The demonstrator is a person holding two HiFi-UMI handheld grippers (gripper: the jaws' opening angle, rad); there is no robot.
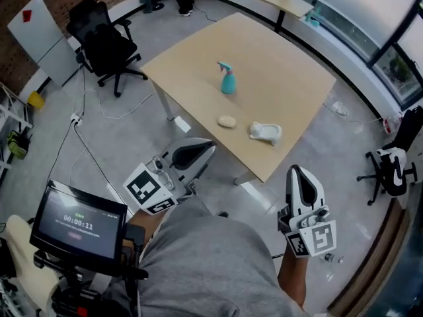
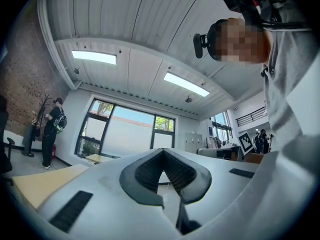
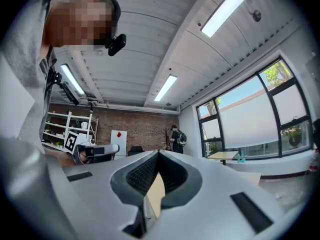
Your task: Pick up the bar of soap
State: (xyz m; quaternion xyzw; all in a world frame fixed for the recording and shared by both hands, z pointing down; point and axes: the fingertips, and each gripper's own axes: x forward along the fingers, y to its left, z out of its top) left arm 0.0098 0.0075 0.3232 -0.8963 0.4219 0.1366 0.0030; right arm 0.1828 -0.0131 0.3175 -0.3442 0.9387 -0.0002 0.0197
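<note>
Bar of soap [image 1: 227,121]: pale, oval, lying flat on the light wood table [image 1: 284,78], toward the table's near edge in the head view. Nothing touches it.

Teal spray bottle [image 1: 228,79] stands upright at 12 o'clock from the soap, apart from it. White soap dish [image 1: 266,132] sits at about 4 o'clock from the soap, near but not touching.

Left gripper [image 1: 201,150]: off the table, at roughly 7 o'clock from the soap, tips over the floor just short of the table edge. In the left gripper view its jaws [image 2: 162,151] are pressed together, tips meeting, nothing between them; beyond them only ceiling, windows and a strip of tabletop.

Right gripper [image 1: 299,177]: also off the table, at about 5 o'clock from the soap, past the near corner, well apart from it. In the right gripper view its jaws [image 3: 157,154] are likewise pressed together and empty, pointing across the room at a brick wall.

Black office chair [image 1: 99,41] stands on the floor at 10 o'clock from the table. Small screen [image 1: 79,228] at 8 o'clock in the head view, close to the person's grey shirt [image 1: 218,263].
</note>
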